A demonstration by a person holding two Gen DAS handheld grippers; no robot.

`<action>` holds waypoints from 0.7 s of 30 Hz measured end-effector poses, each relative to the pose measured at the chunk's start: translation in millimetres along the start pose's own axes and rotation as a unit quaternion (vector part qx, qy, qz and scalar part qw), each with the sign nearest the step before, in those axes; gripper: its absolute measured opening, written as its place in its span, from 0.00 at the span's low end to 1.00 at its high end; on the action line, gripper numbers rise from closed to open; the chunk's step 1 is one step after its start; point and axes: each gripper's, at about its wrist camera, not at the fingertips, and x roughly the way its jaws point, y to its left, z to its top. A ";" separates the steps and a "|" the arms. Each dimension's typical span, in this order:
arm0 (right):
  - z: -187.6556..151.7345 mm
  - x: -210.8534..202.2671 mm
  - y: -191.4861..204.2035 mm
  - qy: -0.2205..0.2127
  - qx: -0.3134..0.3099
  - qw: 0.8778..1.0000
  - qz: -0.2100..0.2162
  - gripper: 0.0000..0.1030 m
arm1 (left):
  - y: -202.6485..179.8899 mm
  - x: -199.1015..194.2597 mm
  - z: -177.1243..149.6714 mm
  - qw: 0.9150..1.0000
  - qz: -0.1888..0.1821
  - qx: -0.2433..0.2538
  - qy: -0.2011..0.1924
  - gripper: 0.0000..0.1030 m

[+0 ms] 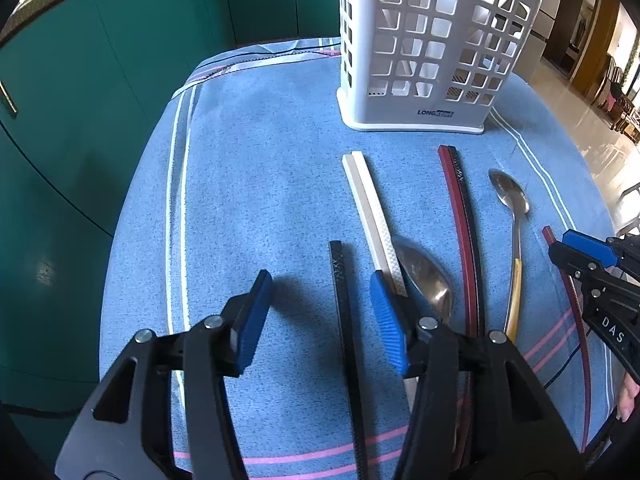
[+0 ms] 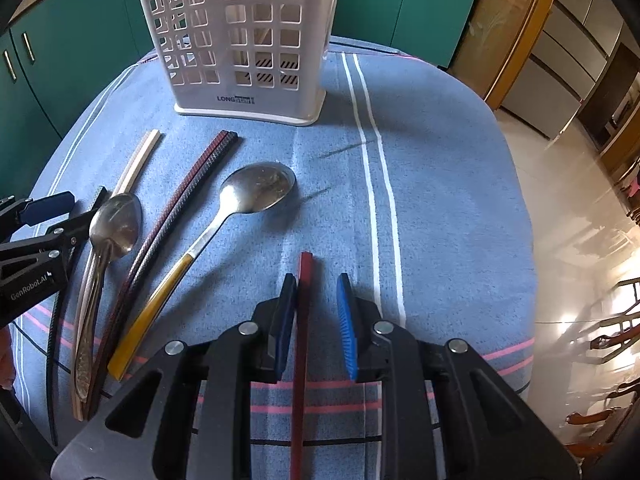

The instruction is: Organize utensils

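Blue cloth with white and pink stripes covers the table (image 2: 440, 184). A white basket (image 2: 244, 36) with square holes stands upright at the far side. In front of it lie the utensils: a white chopstick pair (image 1: 370, 208), a red and black chopstick pair (image 1: 460, 220), a spoon with a yellow handle (image 2: 240, 208) and a plain metal spoon (image 2: 114, 228) that rests partly over the white pair.

The left tool (image 1: 320, 312) has its jaws half wide, and a single black chopstick (image 1: 346, 320) lies on the cloth between them; the pads do not touch it. The right tool (image 2: 314, 320) is narrow around a single red chopstick (image 2: 304, 300). Its left pad lies against the stick, the right pad stands apart, so it does not clamp it.
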 end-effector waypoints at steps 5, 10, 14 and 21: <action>1.2 2.1 -4.1 0.000 0.006 1.000 0.010 0.22 | -0.2 0.2 -0.4 1.000 0.000 0.001 -0.003 0.50; 0.6 3.0 -4.0 -0.001 0.008 1.000 0.010 0.22 | 0.2 -0.1 -0.4 1.000 0.001 0.000 -0.003 0.50; -0.2 3.1 -2.0 -0.005 0.006 1.000 0.007 0.22 | 1.1 -1.0 -1.4 1.000 0.001 0.000 -0.008 0.50; -2.1 1.6 -2.3 -0.009 0.011 1.000 0.011 0.21 | -0.1 -3.2 -4.8 1.000 0.000 0.002 -0.013 0.48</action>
